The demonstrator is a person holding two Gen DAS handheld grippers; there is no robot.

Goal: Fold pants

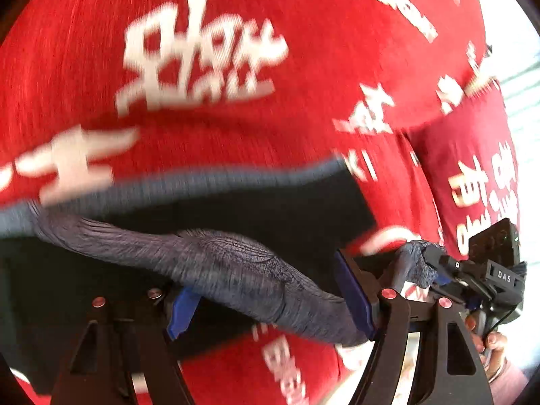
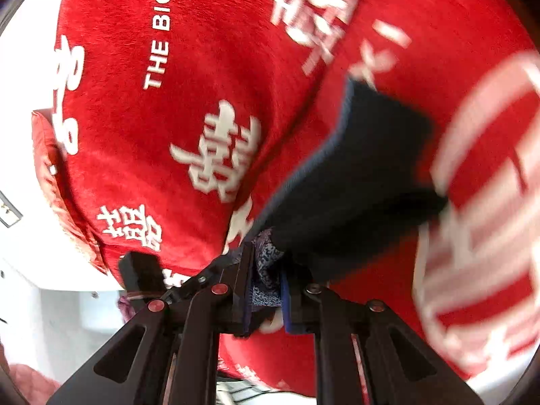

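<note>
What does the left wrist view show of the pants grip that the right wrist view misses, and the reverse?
Only the left wrist view shows the twisted waistband spanning its wide-open fingers, and the right gripper from outside, clamped on the fabric end. Only the right wrist view shows the fabric pinched between the right gripper's own pads and the "THE BIGD" lettering. Both show the dark pants over the red blanket.
</note>
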